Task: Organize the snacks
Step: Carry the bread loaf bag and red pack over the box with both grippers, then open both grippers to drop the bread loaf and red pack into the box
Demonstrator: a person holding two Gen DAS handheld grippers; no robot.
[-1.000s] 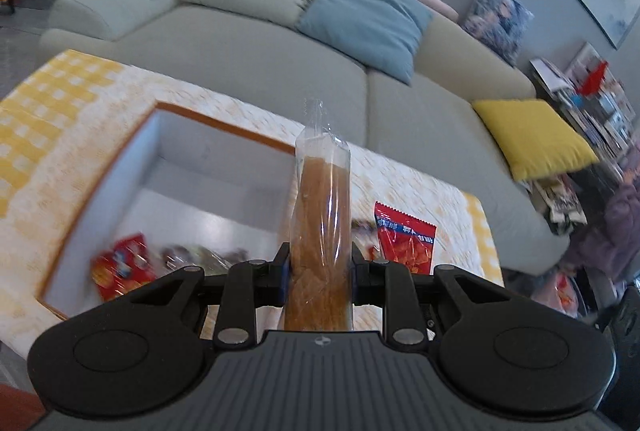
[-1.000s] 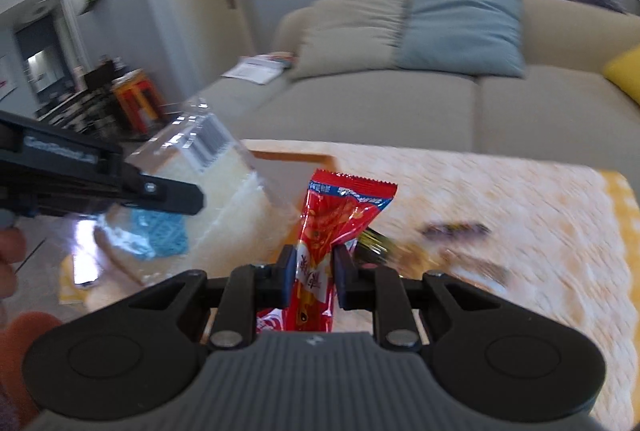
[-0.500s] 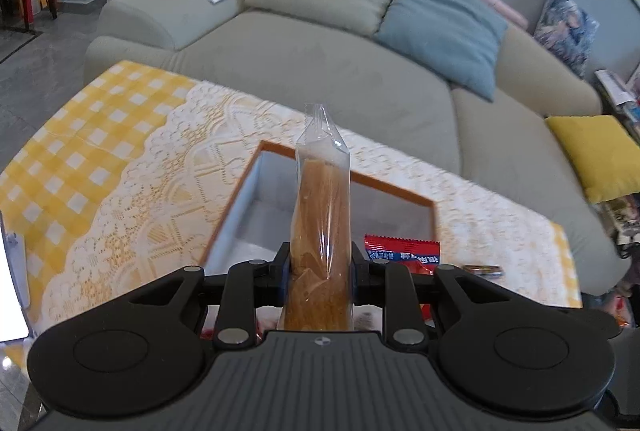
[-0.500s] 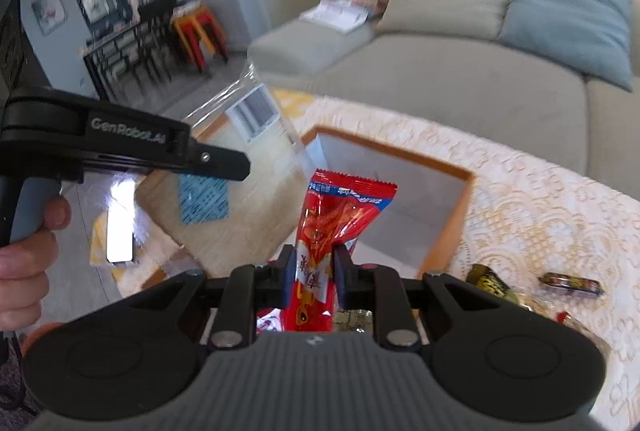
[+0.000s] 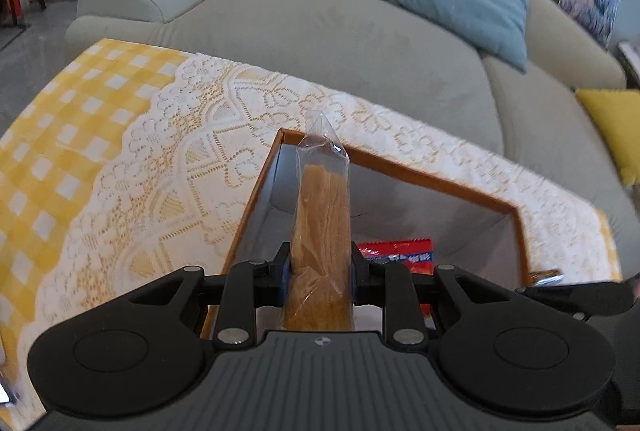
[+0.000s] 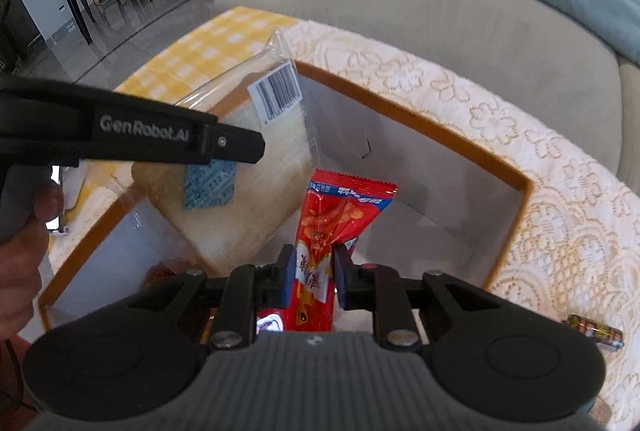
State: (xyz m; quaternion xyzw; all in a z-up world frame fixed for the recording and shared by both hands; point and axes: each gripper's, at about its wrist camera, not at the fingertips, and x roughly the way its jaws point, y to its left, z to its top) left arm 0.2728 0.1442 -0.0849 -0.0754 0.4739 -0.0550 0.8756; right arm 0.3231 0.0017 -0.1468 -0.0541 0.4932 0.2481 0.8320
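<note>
Grey sofa [image 5: 320,31] cushions fill the background behind a low bench [image 5: 120,159] draped in a white lace cloth over yellow gingham. On the bench sits one open box [image 6: 516,187] with an orange rim and pale grey inner walls.

One left gripper [image 5: 320,267] pinches a clear plastic bag of bread [image 5: 320,215], seen edge-on in its own view as a tall golden-brown wedge with a crimped transparent top. From the right wrist view the same bag of bread [image 6: 240,191] shows its broad face: pale slices, a white barcode label near the top and a blue printed patch lower down; it hangs over the near-left part of the box. A hand [image 6: 20,243] grips the black handle at the left edge.

One right gripper [image 6: 312,277] is pressed together on a red snack packet [image 6: 340,215] with a blue-and-white band across its top, held upright over the middle of the box. Inside the box, near its close edge, further wrappers peek out, too hidden to count. One small dark wrapped sweet [image 6: 596,331] lies on the lace to the right of the box.
</note>
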